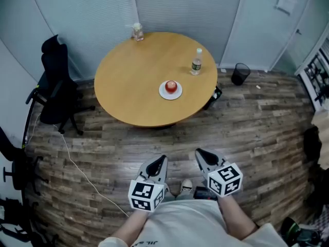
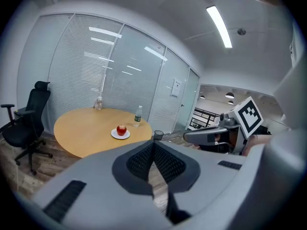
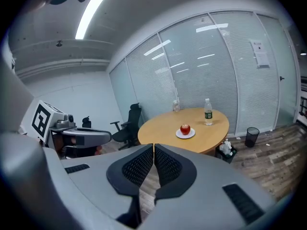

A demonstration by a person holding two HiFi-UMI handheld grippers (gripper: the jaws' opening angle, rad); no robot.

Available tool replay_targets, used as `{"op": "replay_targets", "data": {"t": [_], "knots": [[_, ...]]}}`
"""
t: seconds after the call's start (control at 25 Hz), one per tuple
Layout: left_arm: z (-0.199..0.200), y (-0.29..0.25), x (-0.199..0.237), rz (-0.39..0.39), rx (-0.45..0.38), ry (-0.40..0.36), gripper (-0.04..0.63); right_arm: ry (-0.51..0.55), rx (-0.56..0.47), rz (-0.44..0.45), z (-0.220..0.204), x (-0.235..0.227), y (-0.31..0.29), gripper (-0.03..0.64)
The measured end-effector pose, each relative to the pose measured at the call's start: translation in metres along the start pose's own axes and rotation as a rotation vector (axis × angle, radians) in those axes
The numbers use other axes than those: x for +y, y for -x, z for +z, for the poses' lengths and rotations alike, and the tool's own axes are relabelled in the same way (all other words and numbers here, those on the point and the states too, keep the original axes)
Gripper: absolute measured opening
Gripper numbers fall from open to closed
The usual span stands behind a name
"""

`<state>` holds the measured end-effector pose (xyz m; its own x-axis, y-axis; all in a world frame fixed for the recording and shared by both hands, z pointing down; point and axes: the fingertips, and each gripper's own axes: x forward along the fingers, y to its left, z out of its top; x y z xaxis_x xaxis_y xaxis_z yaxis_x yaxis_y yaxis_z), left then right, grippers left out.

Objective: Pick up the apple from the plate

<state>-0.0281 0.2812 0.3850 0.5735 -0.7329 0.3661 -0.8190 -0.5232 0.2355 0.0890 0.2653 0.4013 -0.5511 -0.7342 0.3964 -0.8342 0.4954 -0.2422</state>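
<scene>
Round wooden bench (image 1: 128, 81) stands across room, well apart from person. Red apple (image 1: 171, 86) sits on white plate (image 1: 162, 93) on bench, right of middle; water bottle (image 1: 196, 62) near it. Left gripper (image 1: 161, 160) and right gripper (image 1: 200, 153) held low before person's body, over wood floor. Both have jaws pressed together, nothing between them. Task apparently not begun: approach, spreading jaws, grasp and lift all remain.

Red apple (image 1: 171, 86) sits on a white plate (image 1: 163, 92) — round table (image 1: 133, 81), bottle (image 1: 196, 62) nearby.
</scene>
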Motion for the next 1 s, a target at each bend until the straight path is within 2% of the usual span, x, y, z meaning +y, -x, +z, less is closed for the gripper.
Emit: {"op": "replay_targets", "data": {"t": [0.24,0.44,0.72,1.0], "knots": [[0.002,0.005,0.019,-0.009,-0.004,0.001,0.003,-0.056,-0.055,-0.057,0.01,-0.008,-0.009,0.035],[0.008,0.013,0.038,-0.03,-0.01,-0.039,0.003,-0.004,-0.083,-0.107,0.026,-0.009,-0.015,0.035],[0.008,0.009,0.055,-0.072,-0.005,-0.047,0.003,-0.02,-0.067,-0.11,0.024,0.001,-0.033,0.035],[0.017,-0.024,0.071,-0.076,0.0,-0.04,0.003,-0.044,-0.054,-0.116,0.026,-0.025,-0.062,0.034]]}}
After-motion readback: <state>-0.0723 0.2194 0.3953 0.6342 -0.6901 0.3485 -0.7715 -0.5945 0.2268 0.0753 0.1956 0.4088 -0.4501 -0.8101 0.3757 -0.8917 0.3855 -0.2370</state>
